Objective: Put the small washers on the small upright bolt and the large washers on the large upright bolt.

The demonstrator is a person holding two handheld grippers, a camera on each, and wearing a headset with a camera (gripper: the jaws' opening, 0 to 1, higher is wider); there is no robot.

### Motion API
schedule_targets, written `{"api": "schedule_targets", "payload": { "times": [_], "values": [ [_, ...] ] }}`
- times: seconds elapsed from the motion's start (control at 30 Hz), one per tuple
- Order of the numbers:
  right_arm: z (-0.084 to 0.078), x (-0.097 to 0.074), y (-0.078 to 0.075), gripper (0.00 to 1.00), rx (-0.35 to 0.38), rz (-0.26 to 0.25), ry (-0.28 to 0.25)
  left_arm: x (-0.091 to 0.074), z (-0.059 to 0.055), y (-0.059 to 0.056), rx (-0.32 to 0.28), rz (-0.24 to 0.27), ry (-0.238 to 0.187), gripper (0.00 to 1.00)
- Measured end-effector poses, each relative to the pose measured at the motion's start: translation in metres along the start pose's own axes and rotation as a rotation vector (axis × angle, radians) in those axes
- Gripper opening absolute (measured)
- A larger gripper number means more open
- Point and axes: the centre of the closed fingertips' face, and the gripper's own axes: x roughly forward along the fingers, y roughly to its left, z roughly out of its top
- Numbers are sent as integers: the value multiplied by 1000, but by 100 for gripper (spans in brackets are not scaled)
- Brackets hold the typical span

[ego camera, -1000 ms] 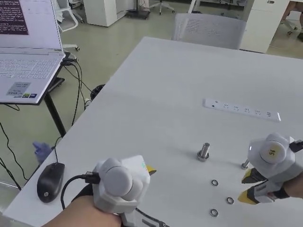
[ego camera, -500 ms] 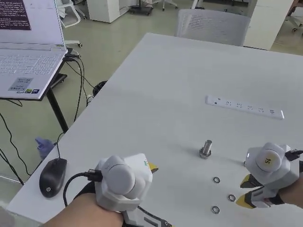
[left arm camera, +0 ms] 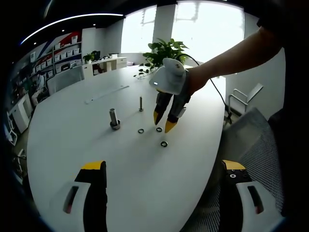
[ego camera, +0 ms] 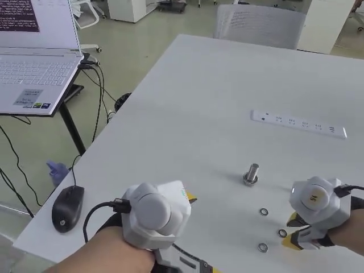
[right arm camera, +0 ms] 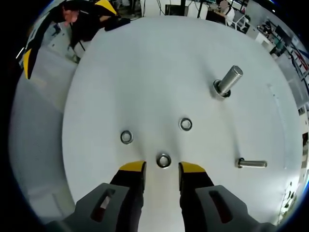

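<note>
Three steel washers lie flat and apart on the white table, the nearest washer sitting just ahead of and between the yellow tips of the right gripper, whose jaws are spread on either side of it without visibly touching it. A second washer and a third washer rest a little farther out. From these angles the three rings look much alike, so which are small and which large cannot be told. Beyond them stands the large bolt, head down and threads up, with the slimmer small bolt off to one side, both bare of washers. The washer appears to be a thin, stiff, light ring of smooth metal on a smooth surface, so it would likely skid or flip if nudged from one side alone. The surest hold looks to be across its outer rim, a jaw tip on each opposite edge and kept low to the tabletop, leaving the centre hole free to drop over a bolt's threads. The left gripper hangs near the table's front edge, well apart from the washers, its jaws opened wide with nothing between them. Farther out lie a white power strip, a black mouse at the table's corner, an open laptop on a side stand and a grey chair.
</note>
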Motion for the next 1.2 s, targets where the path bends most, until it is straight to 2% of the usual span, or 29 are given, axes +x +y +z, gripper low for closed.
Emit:
{"api": "schedule_targets", "payload": {
  "times": [0.4,0.73,0.83,1.2],
  "values": [
    [1,2,-2,27,-1,4,18,0,-1,-1,2,-5,3,97],
    [2,3,0,21,-21,6,47,-1,-3,-2,2,-7,12,96],
    [2,3,0,15,-28,1,53,-1,-3,-1,2,-5,11,95],
    [2,5,-1,13,-47,4,103,-3,-4,-4,2,-8,18,94]
  ]
}}
